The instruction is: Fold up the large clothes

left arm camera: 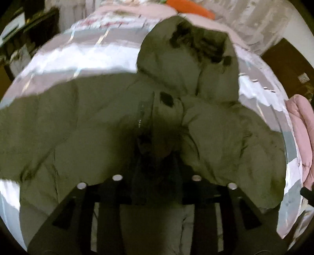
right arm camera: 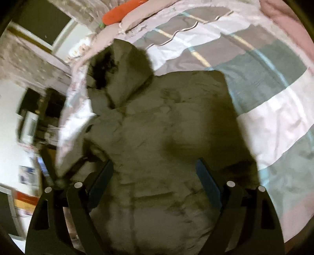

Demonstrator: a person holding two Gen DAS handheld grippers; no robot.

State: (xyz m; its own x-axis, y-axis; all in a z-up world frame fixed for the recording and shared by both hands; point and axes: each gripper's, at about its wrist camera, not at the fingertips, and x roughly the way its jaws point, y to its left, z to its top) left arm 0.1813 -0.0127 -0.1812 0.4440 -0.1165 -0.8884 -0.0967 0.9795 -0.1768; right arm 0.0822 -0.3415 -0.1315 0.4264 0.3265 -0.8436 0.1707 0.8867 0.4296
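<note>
One big green coat (left arm camera: 98, 121) lies flat on one striped bed cover (left arm camera: 82, 58), with two tongs over it.

Close up, the left tongs (left arm camera: 157, 149) are pinched nearly shut on a fold of the coat, though the dark blur makes this a bit hard to see. The right tongs (right arm camera: 155, 166) stand wide open just above the coat, with nothing squeezed in them. Farther off, the coat's one hood (right arm camera: 119, 72) with its dark fur edge points up the bed. Past that lie one pink blanket (left arm camera: 302, 125) and one orange carrot toy (left arm camera: 188, 6).
</note>
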